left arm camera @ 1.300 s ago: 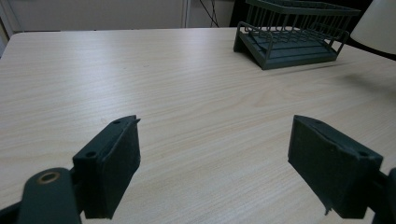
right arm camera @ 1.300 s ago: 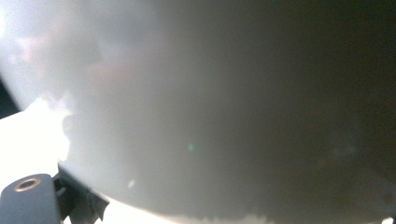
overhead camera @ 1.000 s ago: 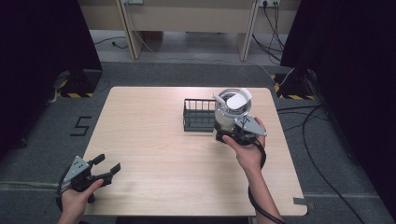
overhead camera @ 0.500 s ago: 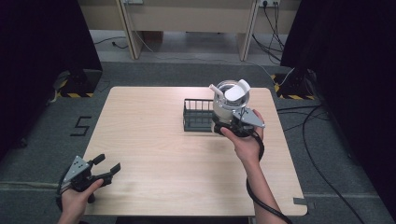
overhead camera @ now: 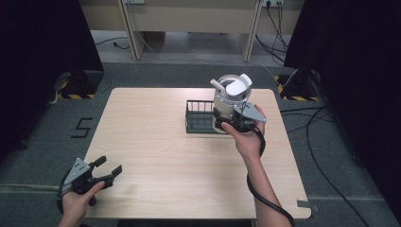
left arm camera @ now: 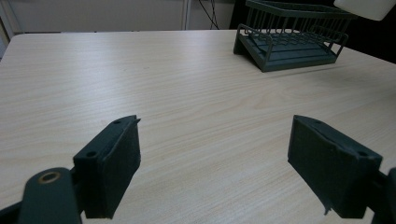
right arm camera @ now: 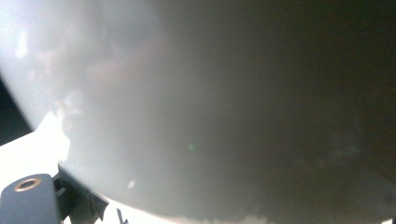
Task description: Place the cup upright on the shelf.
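Clear pitcher (overhead camera: 230, 98), pinched by your right tongs (overhead camera: 226, 119), hangs above the black rack (overhead camera: 198, 116); your left tongs (overhead camera: 105, 169) rest spread near the bench (overhead camera: 156, 156) corner.

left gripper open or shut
Open: in the left gripper view the left gripper has its two black jaws wide apart, bare table between them.

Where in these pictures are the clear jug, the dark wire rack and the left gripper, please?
clear jug (overhead camera: 230, 97): high view, on its see-through body below the white lid.
dark wire rack (left arm camera: 292, 44): left gripper view, on its slatted floor.
left gripper (left arm camera: 215, 170): left gripper view, midway between its two open black jaws.
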`<action>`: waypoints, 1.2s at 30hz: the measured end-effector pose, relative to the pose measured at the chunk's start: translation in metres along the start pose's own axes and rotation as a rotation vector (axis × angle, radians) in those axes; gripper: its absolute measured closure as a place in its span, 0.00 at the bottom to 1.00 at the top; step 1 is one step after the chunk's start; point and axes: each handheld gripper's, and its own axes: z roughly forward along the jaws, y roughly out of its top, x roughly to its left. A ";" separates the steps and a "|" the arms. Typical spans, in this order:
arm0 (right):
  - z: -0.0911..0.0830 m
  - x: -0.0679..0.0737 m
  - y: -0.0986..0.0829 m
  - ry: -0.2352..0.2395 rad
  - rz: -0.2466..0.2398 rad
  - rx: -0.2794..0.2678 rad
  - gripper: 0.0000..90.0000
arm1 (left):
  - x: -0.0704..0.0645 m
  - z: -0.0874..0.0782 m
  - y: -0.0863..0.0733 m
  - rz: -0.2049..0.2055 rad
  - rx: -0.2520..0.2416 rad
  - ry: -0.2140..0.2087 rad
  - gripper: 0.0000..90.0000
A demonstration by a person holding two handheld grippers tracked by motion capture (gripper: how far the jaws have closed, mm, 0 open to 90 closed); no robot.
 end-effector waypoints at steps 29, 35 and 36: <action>0.046 0.001 0.018 -0.002 0.015 0.009 0.12 | 0.001 0.001 0.000 -0.005 -0.002 -0.001 0.18; 0.056 0.000 0.020 -0.011 0.002 0.012 0.12 | 0.001 0.001 0.000 -0.007 -0.003 -0.001 0.18; 0.057 0.000 0.020 -0.011 0.013 0.016 0.12 | 0.001 0.001 0.000 -0.007 -0.003 -0.001 0.18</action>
